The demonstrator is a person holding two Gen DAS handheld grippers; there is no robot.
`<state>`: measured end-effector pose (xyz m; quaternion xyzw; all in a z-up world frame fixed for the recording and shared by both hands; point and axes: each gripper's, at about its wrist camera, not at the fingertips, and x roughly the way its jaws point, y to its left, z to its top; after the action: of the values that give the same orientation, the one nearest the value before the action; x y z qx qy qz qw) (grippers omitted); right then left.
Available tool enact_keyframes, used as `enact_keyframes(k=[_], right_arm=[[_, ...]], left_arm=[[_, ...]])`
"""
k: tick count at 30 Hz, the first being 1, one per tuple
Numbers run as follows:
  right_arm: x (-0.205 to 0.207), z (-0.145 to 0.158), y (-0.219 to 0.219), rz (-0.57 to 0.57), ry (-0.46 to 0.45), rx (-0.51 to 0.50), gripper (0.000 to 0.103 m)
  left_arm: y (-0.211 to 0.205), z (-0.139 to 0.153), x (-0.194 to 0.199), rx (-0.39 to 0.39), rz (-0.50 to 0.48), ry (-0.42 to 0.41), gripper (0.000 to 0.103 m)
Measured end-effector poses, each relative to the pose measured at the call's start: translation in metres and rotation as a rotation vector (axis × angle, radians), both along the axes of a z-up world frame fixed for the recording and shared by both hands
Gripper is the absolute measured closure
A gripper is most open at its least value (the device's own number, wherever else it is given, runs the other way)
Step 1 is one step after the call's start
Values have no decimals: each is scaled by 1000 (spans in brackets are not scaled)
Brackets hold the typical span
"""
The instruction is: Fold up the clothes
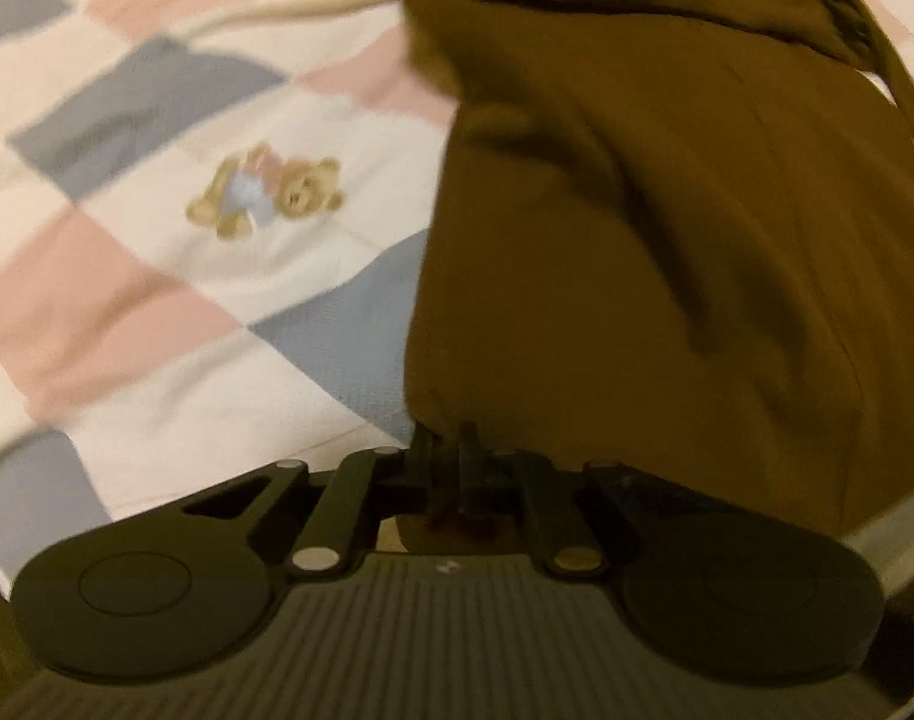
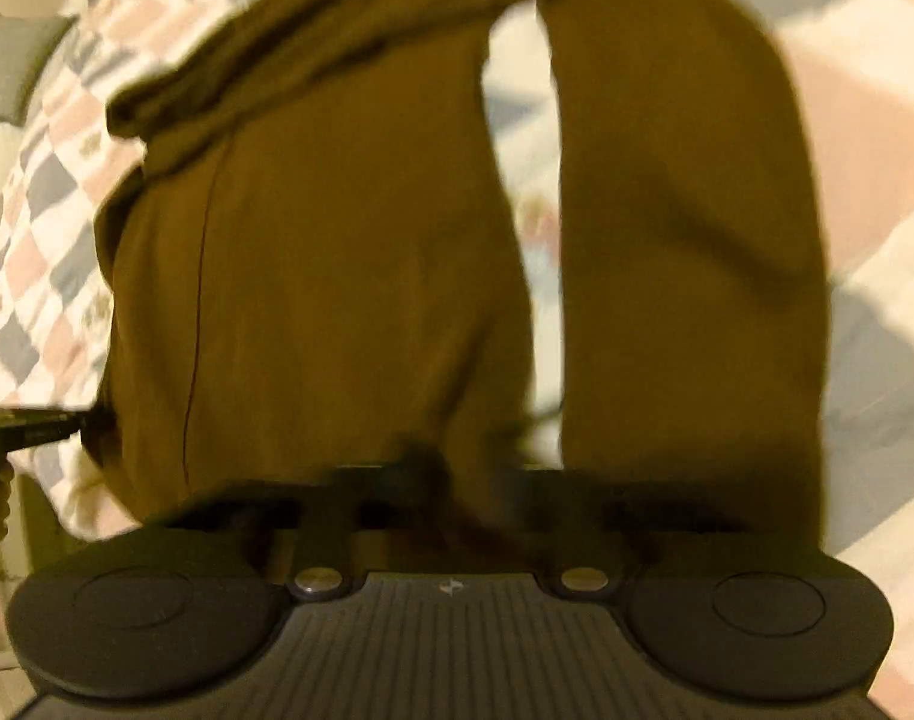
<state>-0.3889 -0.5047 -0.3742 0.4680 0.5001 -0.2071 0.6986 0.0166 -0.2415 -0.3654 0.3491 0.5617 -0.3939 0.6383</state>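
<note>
A checkered quilt point(image 1: 174, 300) with a teddy bear print point(image 1: 264, 192) is covering the bed beneath me. My left tool point(image 1: 450, 450) is pinching the brown garment point(image 1: 637, 210) with fingers nearly together. The right tool point(image 2: 457, 468) is blurred, apparently gripping the same cloth, which is draping away ahead.

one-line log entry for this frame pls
left gripper: shut on brown garment | right gripper: shut on garment, blurred | surface: checked quilt
</note>
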Motion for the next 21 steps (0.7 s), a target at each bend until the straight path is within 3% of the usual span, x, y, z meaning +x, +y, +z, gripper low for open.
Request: enact_keyframes(k=[3, 6, 9, 11, 12, 13, 14, 15, 17, 19, 21], right_arm=[[-9, 25, 8, -1, -48, 41, 97], [-18, 33, 15, -9, -40, 91, 100], [-18, 6, 19, -68, 16, 121, 99], [-9, -8, 16, -101, 84, 146, 75], [-5, -4, 13, -105, 91, 142, 68], [-3, 5, 10, -98, 62, 123, 59], [-1, 18, 7, -81, 34, 83, 54], [0, 32, 2, -64, 29, 29, 52], [1, 47, -11, -73, 55, -78, 40], [0, 55, -25, -103, 82, -175, 37], [-1, 46, -42, -180, 97, -194, 37]], left_arm=[[18, 51, 9, -66, 8, 14, 99], [41, 81, 20, -53, 8, -38, 98], [46, 58, 20, 60, 37, -81, 95], [39, 25, 12, 215, 0, -131, 91], [34, 17, 5, 278, -34, -173, 91], [30, 17, -1, 301, -54, -199, 85], [24, 25, -3, 291, -64, -205, 71], [15, 38, -6, 271, -87, -236, 70], [-10, 68, -17, 193, -175, -310, 73], [-46, 91, -40, 73, -323, -376, 73], [-94, 94, -67, -61, -473, -410, 72]])
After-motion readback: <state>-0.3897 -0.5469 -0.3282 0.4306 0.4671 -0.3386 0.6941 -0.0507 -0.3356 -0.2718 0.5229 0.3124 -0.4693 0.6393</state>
